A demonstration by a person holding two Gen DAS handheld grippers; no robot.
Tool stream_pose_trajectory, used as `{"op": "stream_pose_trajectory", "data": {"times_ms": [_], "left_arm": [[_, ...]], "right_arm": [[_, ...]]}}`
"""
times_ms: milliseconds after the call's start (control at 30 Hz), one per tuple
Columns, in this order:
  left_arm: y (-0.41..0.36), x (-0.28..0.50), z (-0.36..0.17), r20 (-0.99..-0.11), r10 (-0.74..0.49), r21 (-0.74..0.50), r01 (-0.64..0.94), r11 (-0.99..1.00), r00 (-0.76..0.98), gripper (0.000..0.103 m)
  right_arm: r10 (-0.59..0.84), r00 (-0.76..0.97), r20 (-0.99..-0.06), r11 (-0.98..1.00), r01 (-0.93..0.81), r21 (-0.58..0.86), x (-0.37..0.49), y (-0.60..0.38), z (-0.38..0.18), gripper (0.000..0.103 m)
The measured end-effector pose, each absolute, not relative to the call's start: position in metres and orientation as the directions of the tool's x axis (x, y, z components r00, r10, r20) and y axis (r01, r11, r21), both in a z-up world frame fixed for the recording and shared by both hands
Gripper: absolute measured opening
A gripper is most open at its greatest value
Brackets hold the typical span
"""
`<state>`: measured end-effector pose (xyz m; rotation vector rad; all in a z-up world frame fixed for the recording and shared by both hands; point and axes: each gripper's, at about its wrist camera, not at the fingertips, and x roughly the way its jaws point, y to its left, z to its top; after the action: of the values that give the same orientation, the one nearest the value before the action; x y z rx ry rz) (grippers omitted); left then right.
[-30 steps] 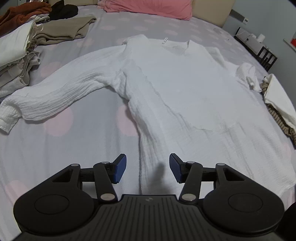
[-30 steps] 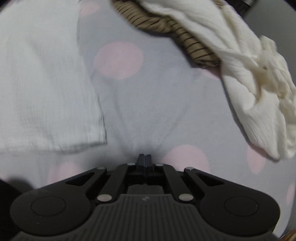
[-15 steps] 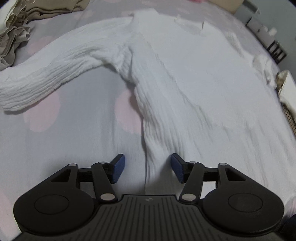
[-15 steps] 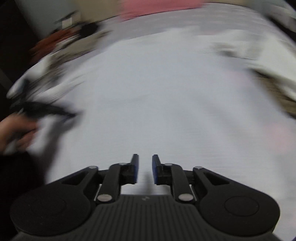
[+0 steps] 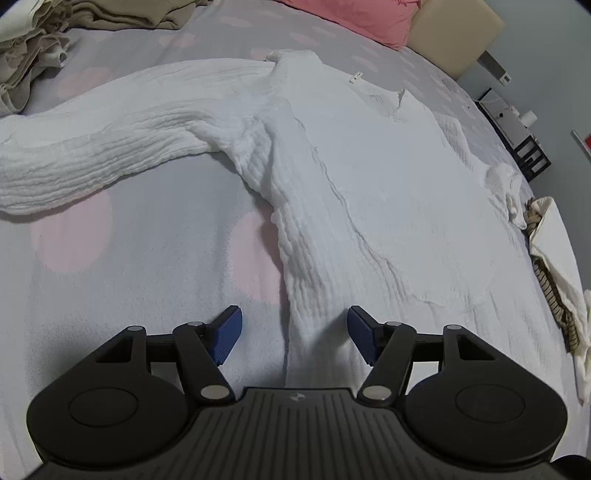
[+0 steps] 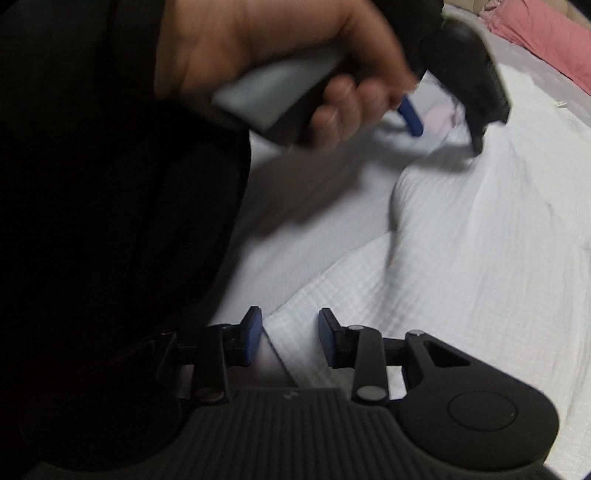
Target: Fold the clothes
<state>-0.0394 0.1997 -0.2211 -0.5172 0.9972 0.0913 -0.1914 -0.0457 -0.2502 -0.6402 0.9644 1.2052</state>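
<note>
While the white shirt (image 5: 388,192) lies spread flat on the bed (image 5: 140,266), left claw (image 5: 294,334) gapes wide over its hem edge; right claw (image 6: 290,338) straddles its corner, parted.

bare bedspread (image 5: 140,266) left of white shirt (image 5: 388,192), clothes pile (image 5: 33,48) far-left, garments (image 5: 554,266) crowding right edge

One white shirt (image 5: 369,177), one pink pillow (image 5: 347,14) (partly cropped), two hand-held grippers (image 5: 294,334) (image 6: 290,336)

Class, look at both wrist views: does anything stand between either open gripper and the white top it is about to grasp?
Nothing visible does. The left gripper straddles the white top's side edge, and the right gripper straddles its hem corner.
</note>
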Motion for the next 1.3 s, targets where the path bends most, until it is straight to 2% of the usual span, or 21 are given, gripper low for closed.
{"op": "stream_pose_trajectory", "data": {"times_ms": [67, 133, 233, 400, 467, 533, 567, 600, 633, 700, 767, 900, 1000, 1100, 1167, 1300], "left_arm": [[0.201, -0.039, -0.221, -0.818, -0.164, -0.383, -0.309, 0.871, 0.551, 0.061], [0.203, -0.038, -0.222, -0.816, -0.168, -0.39, -0.313, 0.866, 0.552, 0.061], [0.205, -0.04, -0.218, -0.811, -0.149, -0.383, -0.321, 0.866, 0.566, 0.056], [0.21, -0.044, -0.208, -0.787, -0.105, -0.381, -0.345, 0.858, 0.608, 0.056], [0.215, -0.044, -0.209, -0.788, -0.095, -0.388, -0.37, 0.844, 0.608, 0.056], [0.219, -0.042, -0.213, -0.798, -0.093, -0.389, -0.391, 0.834, 0.595, 0.056], [0.22, -0.041, -0.215, -0.803, -0.09, -0.384, -0.397, 0.833, 0.589, 0.056], [0.221, -0.039, -0.217, -0.808, -0.085, -0.379, -0.403, 0.833, 0.583, 0.056], [0.221, -0.038, -0.218, -0.81, -0.078, -0.371, -0.405, 0.836, 0.581, 0.056], [0.219, -0.037, -0.218, -0.813, -0.059, -0.346, -0.399, 0.849, 0.579, 0.056], [0.216, -0.037, -0.217, -0.816, -0.041, -0.321, -0.393, 0.862, 0.577, 0.056], [0.212, -0.035, -0.217, -0.822, -0.007, -0.27, -0.38, 0.885, 0.57, 0.056], [0.208, -0.033, -0.22, -0.831, 0.011, -0.236, -0.371, 0.898, 0.555, 0.056], [0.202, -0.033, -0.221, -0.838, 0.035, -0.193, -0.355, 0.915, 0.545, 0.056], [0.197, -0.032, -0.222, -0.842, 0.049, -0.166, -0.344, 0.924, 0.538, 0.057], [0.195, -0.03, -0.222, -0.844, 0.05, -0.162, -0.341, 0.926, 0.534, 0.06]], "right_arm": [[0.459, 0.084, -0.884, 0.244, -0.969, 0.034, -0.197, -0.042, -0.257, 0.033], [0.447, 0.124, -0.886, 0.226, -0.974, -0.022, -0.202, -0.04, -0.259, 0.011], [0.463, 0.084, -0.882, 0.254, -0.966, 0.041, -0.191, -0.042, -0.249, 0.009], [0.583, -0.262, -0.769, 0.144, -0.899, 0.415, -0.173, -0.057, -0.224, 0.009], [0.549, -0.303, -0.779, 0.119, -0.894, 0.432, -0.176, -0.056, -0.231, 0.009], [0.484, -0.288, -0.827, 0.142, -0.906, 0.398, -0.178, -0.051, -0.249, 0.01], [0.45, -0.279, -0.848, 0.152, -0.912, 0.381, -0.179, -0.049, -0.258, 0.016], [0.437, -0.278, -0.855, 0.152, -0.914, 0.375, -0.18, -0.048, -0.261, 0.016], [0.447, -0.284, -0.848, 0.144, -0.913, 0.382, -0.18, -0.048, -0.258, 0.017], [0.478, -0.296, -0.827, 0.125, -0.909, 0.398, -0.179, -0.049, -0.251, 0.032], [0.547, -0.299, -0.782, 0.125, -0.895, 0.429, -0.17, -0.058, -0.237, 0.032], [0.676, -0.12, -0.727, 0.292, -0.862, 0.414, -0.125, -0.095, -0.209, 0.038], [0.684, 0.111, -0.721, 0.521, -0.766, 0.376, -0.079, -0.147, -0.195, 0.038], [0.605, 0.333, -0.724, 0.731, -0.593, 0.338, -0.033, -0.211, -0.18, 0.041], [0.547, 0.405, -0.733, 0.807, -0.487, 0.334, -0.006, -0.258, -0.173, 0.042], [0.328, 0.454, -0.828, 0.923, -0.339, 0.179, 0.033, -0.352, -0.182, 0.052]]}}
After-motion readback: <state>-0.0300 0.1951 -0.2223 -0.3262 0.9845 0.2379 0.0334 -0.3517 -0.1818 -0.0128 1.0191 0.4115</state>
